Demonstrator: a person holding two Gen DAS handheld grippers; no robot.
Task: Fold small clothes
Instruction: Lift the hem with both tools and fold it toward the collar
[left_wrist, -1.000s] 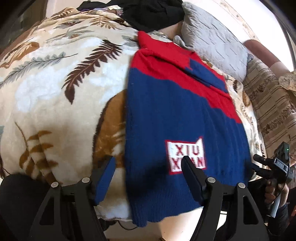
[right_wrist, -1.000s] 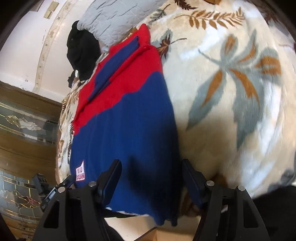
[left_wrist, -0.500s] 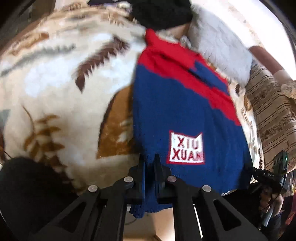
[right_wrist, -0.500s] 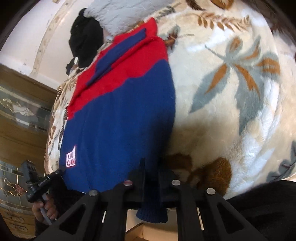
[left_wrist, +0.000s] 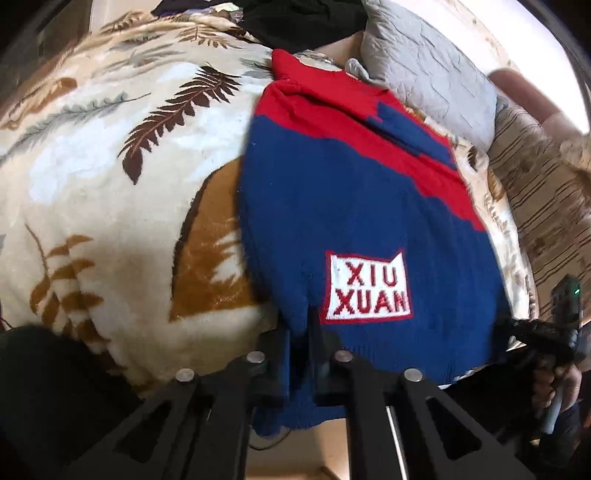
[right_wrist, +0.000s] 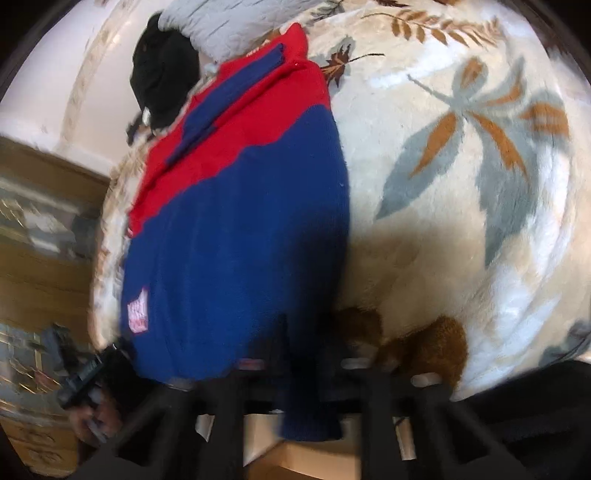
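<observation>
Your left gripper (left_wrist: 298, 354) is clamped on the near hem of the sweater (left_wrist: 354, 206), its two black fingers (left_wrist: 271, 354) pressed together with a fold of blue knit pinched between them. The hem hangs down past the pads, over the edge of the bed. Just ahead and to the right of that claw sits the white patch (left_wrist: 369, 286) lettered XIU XUAN in red. Beyond it the blue body runs away from the claw to a red upper band, with a blue strip lying across the red.

Your right gripper (right_wrist: 301, 350) is likewise closed on the hem at the opposite near corner, blue fabric trapped between its pads and drooping below them. This view is blurred, so the exact pad contact is not sharp. From this claw the sweater extends ahead and to the left; the patch shows at its far left edge.

The garment lies flat on a cream leaf-print blanket (left_wrist: 110, 177), which spreads left of the left claw and right of the right claw. A grey quilted pillow (left_wrist: 424, 70) and a black garment (left_wrist: 303, 18) lie beyond the collar end. Your hand (left_wrist: 554, 380) holding the right gripper appears low at the right of the left view.
</observation>
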